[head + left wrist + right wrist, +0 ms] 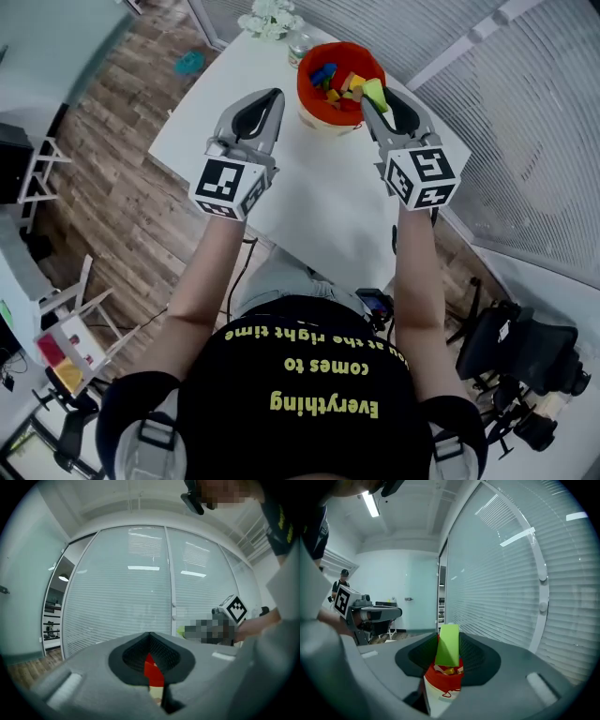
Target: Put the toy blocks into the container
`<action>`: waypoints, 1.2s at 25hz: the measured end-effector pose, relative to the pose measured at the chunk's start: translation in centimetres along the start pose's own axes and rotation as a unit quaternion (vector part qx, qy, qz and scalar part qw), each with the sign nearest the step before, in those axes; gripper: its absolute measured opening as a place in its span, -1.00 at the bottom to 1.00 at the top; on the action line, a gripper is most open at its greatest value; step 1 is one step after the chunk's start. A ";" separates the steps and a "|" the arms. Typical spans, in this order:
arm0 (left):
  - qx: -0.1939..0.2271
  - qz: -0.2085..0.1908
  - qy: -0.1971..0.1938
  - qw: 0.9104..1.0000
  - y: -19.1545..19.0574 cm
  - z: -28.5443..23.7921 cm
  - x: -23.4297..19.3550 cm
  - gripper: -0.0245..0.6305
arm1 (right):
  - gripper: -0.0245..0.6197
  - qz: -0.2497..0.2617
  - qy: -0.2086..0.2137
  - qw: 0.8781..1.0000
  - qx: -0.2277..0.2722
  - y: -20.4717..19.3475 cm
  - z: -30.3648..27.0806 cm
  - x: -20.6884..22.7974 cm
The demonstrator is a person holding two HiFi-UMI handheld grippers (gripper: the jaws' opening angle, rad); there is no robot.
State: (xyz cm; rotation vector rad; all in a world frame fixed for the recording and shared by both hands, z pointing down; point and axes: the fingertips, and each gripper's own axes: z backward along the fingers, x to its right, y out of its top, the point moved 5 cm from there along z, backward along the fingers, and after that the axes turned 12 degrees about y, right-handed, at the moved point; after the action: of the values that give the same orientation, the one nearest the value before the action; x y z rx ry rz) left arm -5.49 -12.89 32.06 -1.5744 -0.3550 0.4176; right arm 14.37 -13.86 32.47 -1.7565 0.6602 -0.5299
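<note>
You pinched the green block (pixel 448 644) in your right tongs (pixel 372 101) over the red container (pixel 305 89). Your left tongs (pixel 274 96) stayed out of it, pressed together and empty. The next move probably called for spreading the right tongs.

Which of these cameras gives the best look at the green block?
The right gripper view: the green block stands large between the jaws, over the red container. The head view shows it small; the left gripper view, not clearly.

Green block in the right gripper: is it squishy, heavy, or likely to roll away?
Probably stiff: the green block shows flat faces and straight edges while pinched by the right gripper. Likely light, being a small toy piece. Its flat sides suggest it would not roll, though smooth faces might slip.
</note>
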 end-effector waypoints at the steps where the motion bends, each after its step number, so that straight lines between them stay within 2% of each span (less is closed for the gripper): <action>1: -0.001 0.001 -0.004 1.000 -0.1 -0.3 0.3 -0.93 | -0.46 0.000 -0.004 1.000 0.001 0.0 0.2 0.3; 14: -0.008 0.000 -0.018 1.000 -1.0 -2.7 2.3 -0.93 | -0.46 -0.010 -0.007 1.000 0.002 -0.7 1.3 2.0; 30: -0.019 0.004 -0.013 1.000 -2.7 -3.2 1.8 -0.93 | -0.46 0.002 0.049 0.998 -0.047 -1.3 -4.9 2.3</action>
State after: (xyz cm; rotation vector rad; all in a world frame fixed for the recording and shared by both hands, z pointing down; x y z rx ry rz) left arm -2.32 -14.77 34.73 -1.6097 -0.3793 0.4404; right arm 13.12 -18.61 35.05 -1.8251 0.7668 -0.5932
